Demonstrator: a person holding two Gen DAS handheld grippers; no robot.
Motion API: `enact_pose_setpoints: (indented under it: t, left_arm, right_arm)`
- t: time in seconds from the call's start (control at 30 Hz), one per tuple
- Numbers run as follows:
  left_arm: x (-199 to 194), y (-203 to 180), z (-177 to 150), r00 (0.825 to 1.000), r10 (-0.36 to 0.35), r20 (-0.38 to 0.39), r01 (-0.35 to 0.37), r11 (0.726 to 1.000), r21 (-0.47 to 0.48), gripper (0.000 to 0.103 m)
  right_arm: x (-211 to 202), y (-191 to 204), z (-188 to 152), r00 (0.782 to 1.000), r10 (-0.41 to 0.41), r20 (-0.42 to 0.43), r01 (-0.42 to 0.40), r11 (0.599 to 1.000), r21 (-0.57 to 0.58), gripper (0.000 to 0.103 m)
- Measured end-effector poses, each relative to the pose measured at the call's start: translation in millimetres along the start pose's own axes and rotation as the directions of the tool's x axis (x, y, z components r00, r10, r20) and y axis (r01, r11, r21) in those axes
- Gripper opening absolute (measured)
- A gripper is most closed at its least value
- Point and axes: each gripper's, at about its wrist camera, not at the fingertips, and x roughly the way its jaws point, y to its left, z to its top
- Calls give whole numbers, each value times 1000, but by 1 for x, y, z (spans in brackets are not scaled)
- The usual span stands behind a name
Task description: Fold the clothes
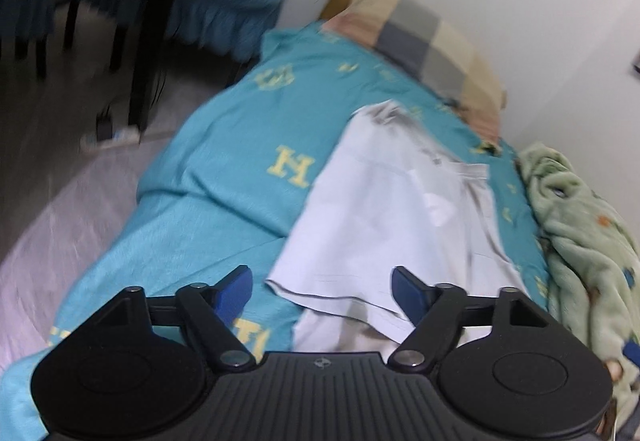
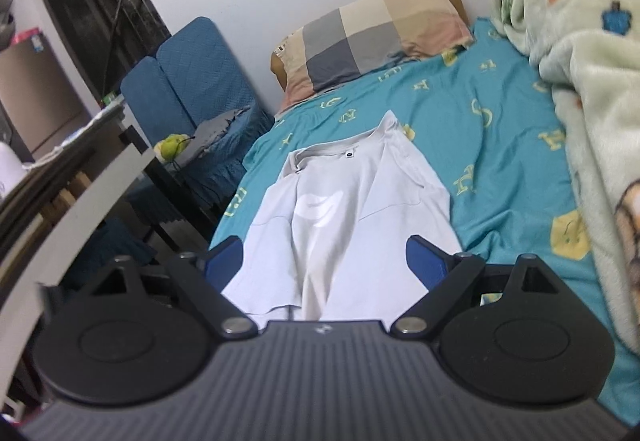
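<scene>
While most of the print on the teal bedsheet [image 2: 500, 145] is too warped by the lens to read, its pale yellow block letters can be picked out in places: a large H in the left wrist view, and single letters such as S, N and G in the right wrist view. On the white T-shirt [image 2: 340, 209] a small dark round tag sits just inside the collar, and a white curved logo marks the chest; neither carries any writing that can be made out. That T-shirt lies spread on the sheet, collar toward the checked pillow [image 2: 372, 37] at the head of the bed, with a crumpled green fleece blanket [image 2: 580, 89] heaped along the side by the wall. At the pillow's corner a small white label shows, its text too small to tell. Above the shirt's hem end, the left gripper [image 1: 322, 291] has its blue-padded jaws standing apart, with nothing pinched between them. Over the lower half of the shirt, the right gripper [image 2: 325, 261] has its jaws spread wide, gripping nothing, the fabric showing between the pads without touching them.
</scene>
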Motion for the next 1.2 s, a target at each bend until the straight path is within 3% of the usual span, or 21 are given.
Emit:
enact_pose_setpoints:
  t: [0.17,0.27,0.33,0.57,0.73,0.87,1.03,1.13,1.2]
  left_arm:
    - [31,14,3,999,-24,-49,20,997,-75,68]
    - [39,12,1,999,-12,-48,10,999,-53,43]
    - [40,13,2,999,-9,-34,7,998,-63,5]
    - [1,13,35,988,-24,155,43,992,-118,2]
    - [-19,2,109,963,8,270,8,998,-56,2]
    - [-15,-3,182,944,88,317,-90,996,-8,2]
    - [28,7,251,931,224,288,-244,969,34,2]
    - [66,26,263,925,299,232,-321,945,60,2]
    - [91,40,258,932,304,197,-319,947,45,3]
  right_arm:
    - [10,-12,-2,1000,15,-24,-14,998,54,90]
    - [20,-19,-3,999,24,-42,-20,996,86,90]
    - [24,-21,-3,998,25,-49,-20,995,93,90]
    - [20,-22,-3,999,33,-40,-28,994,106,90]
    - [20,-22,-3,999,18,-43,-14,995,97,90]
    - [29,-26,-2,998,-1,-55,6,995,100,90]
    - [45,-30,2,997,-45,-60,50,995,88,89]
    - [58,-37,6,995,-82,-53,87,992,86,89]
    - [66,-45,8,993,-104,-55,109,989,96,89]
